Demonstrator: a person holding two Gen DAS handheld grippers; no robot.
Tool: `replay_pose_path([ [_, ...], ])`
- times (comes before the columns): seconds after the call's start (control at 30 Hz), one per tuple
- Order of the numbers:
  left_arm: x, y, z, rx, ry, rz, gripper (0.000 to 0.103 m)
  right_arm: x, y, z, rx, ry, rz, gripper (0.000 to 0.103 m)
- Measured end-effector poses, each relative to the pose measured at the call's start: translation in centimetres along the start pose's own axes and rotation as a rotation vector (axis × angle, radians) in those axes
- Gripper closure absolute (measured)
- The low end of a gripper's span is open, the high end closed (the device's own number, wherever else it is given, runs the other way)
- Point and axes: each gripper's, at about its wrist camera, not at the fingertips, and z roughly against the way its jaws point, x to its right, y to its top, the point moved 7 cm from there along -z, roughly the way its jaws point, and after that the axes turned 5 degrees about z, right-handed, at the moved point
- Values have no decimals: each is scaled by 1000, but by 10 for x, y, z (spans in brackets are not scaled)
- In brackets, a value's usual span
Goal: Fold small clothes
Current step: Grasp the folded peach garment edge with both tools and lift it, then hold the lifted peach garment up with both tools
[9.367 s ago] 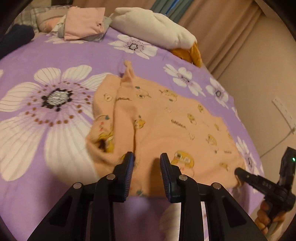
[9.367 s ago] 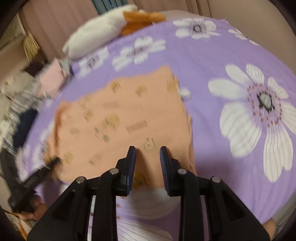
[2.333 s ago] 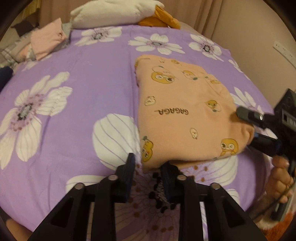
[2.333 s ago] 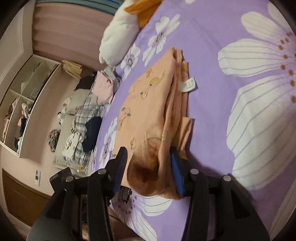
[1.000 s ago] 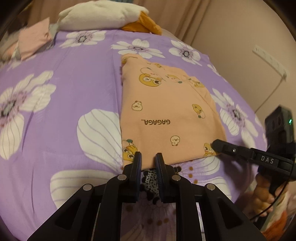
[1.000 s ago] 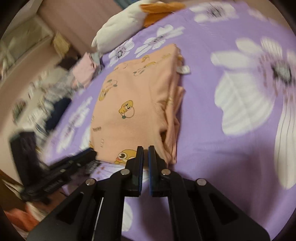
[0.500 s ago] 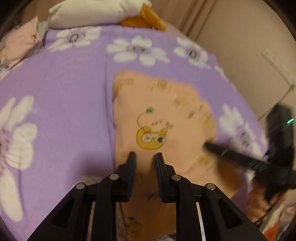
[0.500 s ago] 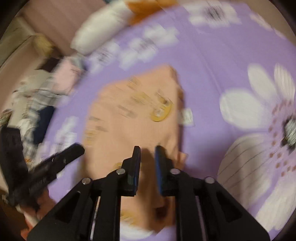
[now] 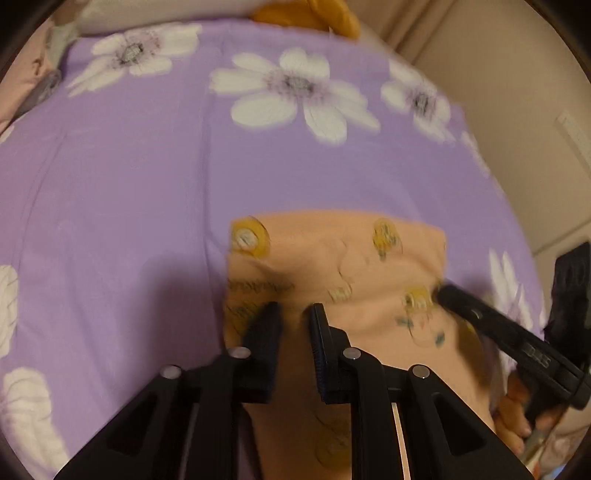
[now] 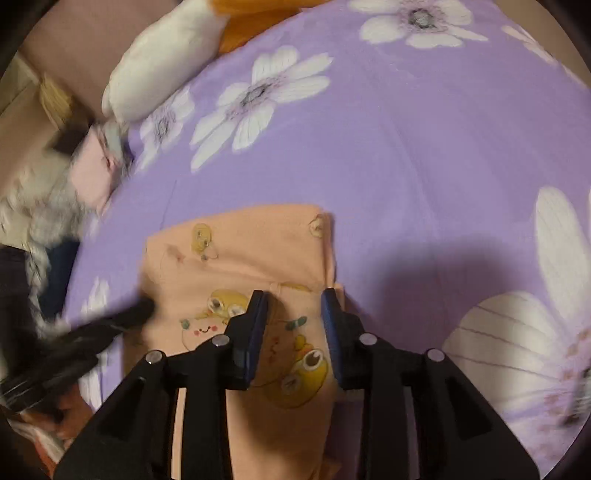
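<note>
Tongs of the left hand (image 9: 293,310) are shown nearest in the left wrist view. Their jaws are drawn close together, and a fold of the peach garment (image 9: 340,251) is clamped between them. Peach cloth is also seen below the fingers, between the black arms of the tool.

Tongs of the right hand (image 10: 293,299) are shown nearest in the right wrist view. Their jaws are opening. The cartoon-printed cloth is seen in the gap, but it is not pressed by the pads. A bare hand (image 9: 517,406) on the handle of that tool is seen at the right edge of the left wrist view.

The garment is laid on the bed, on a purple sheet (image 9: 147,166) printed with large white flowers. It is folded into a compact block, with its far edge straight across both views. Shadows of the tools are cast on the sheet just beside it.

Farther off, bare sheet is shown. At the head of the bed lie a white pillow (image 10: 159,66) and an orange cushion (image 9: 306,14). A blurred pile of pink and grey clothes (image 10: 92,166) lies at the bed's edge, well apart from the garment.
</note>
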Motion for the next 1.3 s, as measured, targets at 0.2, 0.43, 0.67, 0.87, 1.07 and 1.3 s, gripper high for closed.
replay_pose_path([
  [0.2, -9, 3, 56, 29, -71, 81, 74, -5, 12, 53, 20, 106, -3, 53],
  [0.43, -40, -30, 83, -81, -286, 133, 33, 21, -16, 78, -139, 188, -80, 26],
  [0.67, -18, -68, 35, -255, -563, 215, 32, 12, -64, 44, -275, 260, -161, 25],
  [0.87, 27, -62, 17, -332, -664, 170, 28, -34, -75, 16, -286, 445, -156, 25],
  [1.07, 37, -62, 15, -321, -675, 151, 28, -43, -64, 5, -240, 563, -251, 33],
  [1.3, 36, -64, 15, -279, -626, 133, 42, -26, -71, 1, -243, 497, -250, 81],
])
